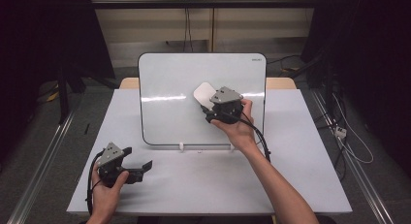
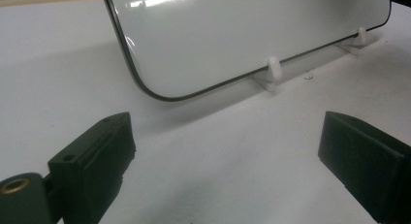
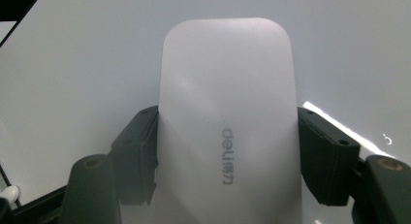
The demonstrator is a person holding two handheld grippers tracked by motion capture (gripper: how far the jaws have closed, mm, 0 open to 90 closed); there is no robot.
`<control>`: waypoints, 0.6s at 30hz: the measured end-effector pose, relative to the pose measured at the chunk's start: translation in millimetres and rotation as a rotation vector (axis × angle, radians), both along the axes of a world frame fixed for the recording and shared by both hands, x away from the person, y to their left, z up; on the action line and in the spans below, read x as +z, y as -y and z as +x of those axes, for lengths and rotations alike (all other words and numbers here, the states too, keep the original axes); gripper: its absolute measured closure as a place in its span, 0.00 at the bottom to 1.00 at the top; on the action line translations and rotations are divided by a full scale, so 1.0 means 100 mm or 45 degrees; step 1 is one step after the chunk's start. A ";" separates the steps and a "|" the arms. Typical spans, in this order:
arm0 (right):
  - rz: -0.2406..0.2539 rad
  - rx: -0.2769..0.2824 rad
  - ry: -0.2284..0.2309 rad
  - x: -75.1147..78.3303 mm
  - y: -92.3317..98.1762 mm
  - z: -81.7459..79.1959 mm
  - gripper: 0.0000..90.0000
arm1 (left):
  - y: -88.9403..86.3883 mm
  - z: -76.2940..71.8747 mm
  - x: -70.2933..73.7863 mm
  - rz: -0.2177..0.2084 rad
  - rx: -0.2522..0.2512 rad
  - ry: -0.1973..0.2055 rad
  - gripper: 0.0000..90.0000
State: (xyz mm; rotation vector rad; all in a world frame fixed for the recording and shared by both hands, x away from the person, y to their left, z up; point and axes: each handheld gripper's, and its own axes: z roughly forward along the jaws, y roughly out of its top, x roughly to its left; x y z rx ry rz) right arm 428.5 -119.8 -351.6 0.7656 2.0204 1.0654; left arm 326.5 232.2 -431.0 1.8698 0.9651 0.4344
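Well, right claw [image 3: 227,151] grips eraser [image 3: 228,122] — mid-whiteboard [image 1: 169,88]

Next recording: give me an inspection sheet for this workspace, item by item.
Surface: white table, bare in front.
Job's things: whiteboard standing tilted on small white feet; white eraser printed "deli".
Clutter: nothing seen.
Grippers: right gripper shut on the eraser, held at the board's face; left gripper open, low over the table's front left.
Cables: black cable trails from the right gripper; more lie on the floor at right.
Surroundings: dark curtains, metal rails.
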 end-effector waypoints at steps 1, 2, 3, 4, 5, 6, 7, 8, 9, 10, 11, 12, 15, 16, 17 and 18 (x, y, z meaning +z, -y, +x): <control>-0.003 -0.002 0.000 0.00 -0.01 0.00 0.35 | 0.00 0.00 0.00 0.001 0.001 0.000 0.07; -0.005 -0.003 0.000 -0.01 -0.01 0.01 0.34 | -0.01 0.00 0.00 0.000 0.000 0.000 0.07; -0.009 -0.002 0.001 -0.01 -0.01 0.01 0.34 | -0.01 0.00 0.00 -0.002 -0.001 -0.001 0.07; -0.009 -0.003 0.001 -0.01 -0.01 0.02 0.34 | -0.01 0.00 0.00 -0.002 0.000 0.000 0.07; -0.009 -0.007 0.002 -0.01 -0.02 0.02 0.34 | -0.01 0.00 0.00 -0.002 -0.002 -0.001 0.07; -0.028 -0.006 0.006 -0.01 -0.02 0.01 0.34 | -0.01 0.00 0.00 -0.001 -0.002 0.000 0.07; -0.037 -0.008 0.006 -0.01 -0.03 0.01 0.34 | -0.01 0.00 0.00 0.000 -0.001 0.002 0.07; -0.034 -0.013 0.004 -0.01 -0.04 0.01 0.34 | 0.00 0.00 0.00 0.001 -0.002 0.001 0.07; -0.039 -0.016 0.006 -0.01 -0.04 0.01 0.34 | 0.00 0.00 0.00 0.000 -0.002 0.000 0.07; -0.050 -0.014 0.006 -0.01 -0.05 0.01 0.34 | 0.00 0.00 0.00 0.000 -0.002 0.001 0.07; -0.054 -0.012 0.009 -0.01 -0.05 0.02 0.34 | 0.00 0.00 0.00 0.000 -0.002 0.000 0.07; -0.054 -0.011 0.003 -0.02 -0.06 0.02 0.33 | 0.00 0.00 0.00 -0.001 -0.004 0.000 0.07; -0.071 -0.024 0.003 -0.07 -0.09 0.05 0.33 | -0.01 -0.01 0.00 -0.011 0.003 0.001 0.07; -0.071 -0.027 0.007 -0.07 -0.09 0.05 0.32 | -0.02 0.00 0.01 -0.002 0.001 0.002 0.07; -0.071 -0.024 0.009 -0.07 -0.09 0.05 0.32 | -0.02 0.00 0.01 0.000 0.001 0.002 0.07; -0.067 -0.023 0.007 -0.07 -0.09 0.05 0.32 | -0.02 0.00 0.01 -0.002 0.002 0.002 0.07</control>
